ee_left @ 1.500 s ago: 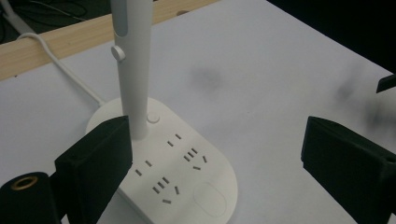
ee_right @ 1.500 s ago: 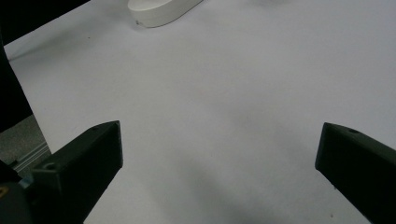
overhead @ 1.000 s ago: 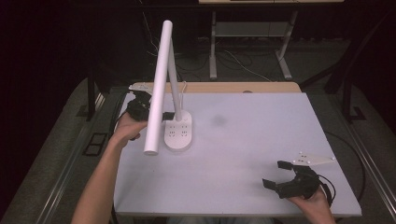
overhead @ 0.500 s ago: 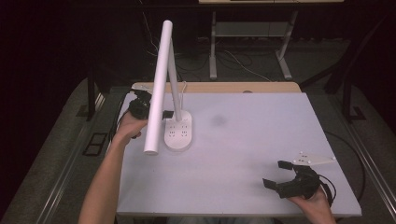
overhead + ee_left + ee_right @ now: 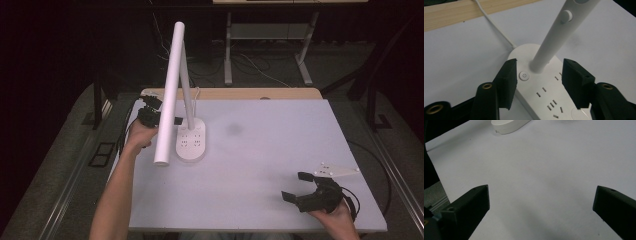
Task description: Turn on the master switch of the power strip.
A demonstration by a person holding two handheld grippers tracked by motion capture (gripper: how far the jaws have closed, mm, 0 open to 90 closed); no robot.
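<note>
A white desk lamp stands at the table's back left. Its oval base (image 5: pixel 190 143) carries several sockets, and its long tube head (image 5: pixel 168 100) slants down toward the front. My left gripper (image 5: pixel 176 121) is open just left of the base, partly behind the tube. In the left gripper view the jaws (image 5: pixel 539 72) straddle the end of the base (image 5: pixel 541 92) where the stem (image 5: pixel 554 35) rises, beside the round power button (image 5: pixel 524 75). Neither pad touches the base. My right gripper (image 5: pixel 295 186) rests open near the front right corner, with bare table between its jaws (image 5: pixel 541 192).
The lamp's white cord (image 5: pixel 496 27) runs off over the wooden back edge (image 5: pixel 230 93). The white table top (image 5: pixel 270 135) stretches between the two grippers. A grey plate (image 5: pixel 336 171) sits atop the right gripper. The lamp base (image 5: pixel 509 125) lies far ahead of the right jaws.
</note>
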